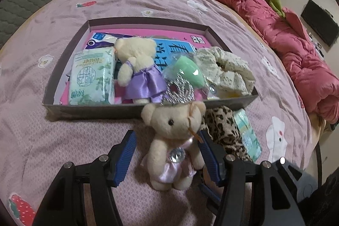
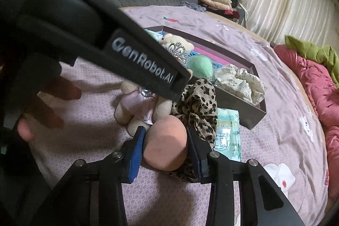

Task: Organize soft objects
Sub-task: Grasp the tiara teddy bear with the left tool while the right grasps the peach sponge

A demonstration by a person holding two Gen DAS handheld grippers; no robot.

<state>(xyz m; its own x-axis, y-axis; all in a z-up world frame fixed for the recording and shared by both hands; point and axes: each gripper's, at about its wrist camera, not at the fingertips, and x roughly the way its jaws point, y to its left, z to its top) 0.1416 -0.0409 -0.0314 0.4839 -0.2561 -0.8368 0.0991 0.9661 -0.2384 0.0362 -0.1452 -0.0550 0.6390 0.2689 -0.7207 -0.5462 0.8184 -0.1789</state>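
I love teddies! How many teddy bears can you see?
2. One teddy in a purple dress lies in the box. One in a pink dress lies on the bed, between the left gripper fingers. More may be hidden.

Left tongs (image 1: 167,159) angle downward, gaping; right tongs (image 2: 165,146) have narrowed.

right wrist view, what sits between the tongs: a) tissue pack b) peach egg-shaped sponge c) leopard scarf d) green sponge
b: the peach egg-shaped sponge sits between the blue pads of the right tongs, with the leopard scarf behind it and the tissue pack off to the side on the bed.
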